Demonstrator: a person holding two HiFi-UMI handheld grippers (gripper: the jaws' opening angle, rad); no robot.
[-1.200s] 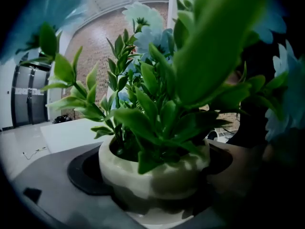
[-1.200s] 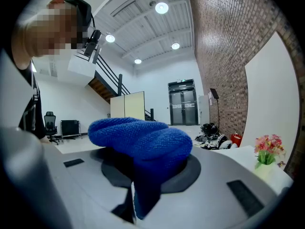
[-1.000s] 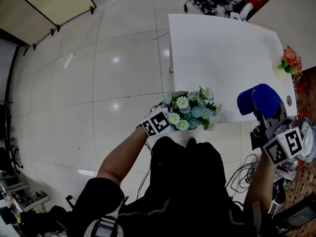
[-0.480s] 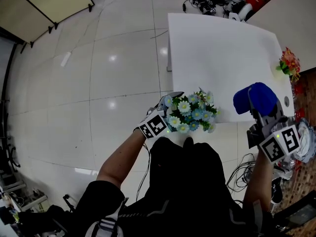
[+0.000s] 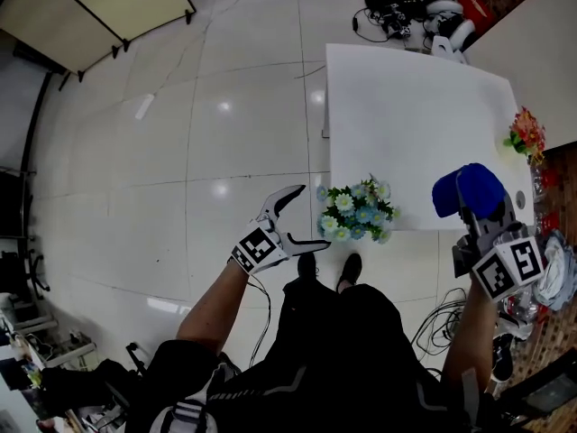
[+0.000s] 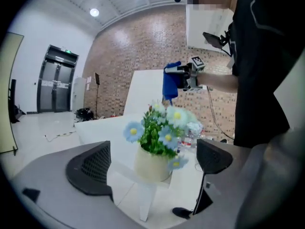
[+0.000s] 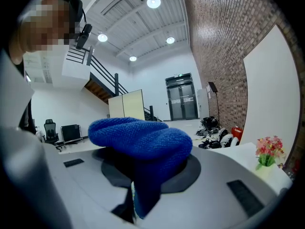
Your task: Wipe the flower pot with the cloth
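- The flower pot (image 6: 151, 163) stands upright on the near left corner of the white table (image 5: 406, 97), right at the edge; its long axis runs straight up and down, mouth upward.
- Blue and white flowers (image 5: 356, 212) with green leaves rise from the mouth of the cream pot; from the head view they hide the pot itself, so only the blooms show from above.
- The left gripper (image 5: 311, 215) hangs over the floor just off that corner, apart from the pot; its jaws are spread wide and point toward the flowers; in the left gripper view the pot sits framed in the gap between them, beyond their tips, touching neither.
- The right gripper (image 5: 480, 213) is held off the table's near right corner, well apart from the pot; its jaws are pinched on the blue cloth (image 7: 142, 140).
- The cloth is a knitted piece; it bunches in thick folds over the jaw tips, and one fold hangs down between them.
- A small bunch of pink and red flowers (image 5: 526, 133) stands at the table's right edge; cables and gear (image 5: 410, 3) lie on the tiled floor beyond the far side.
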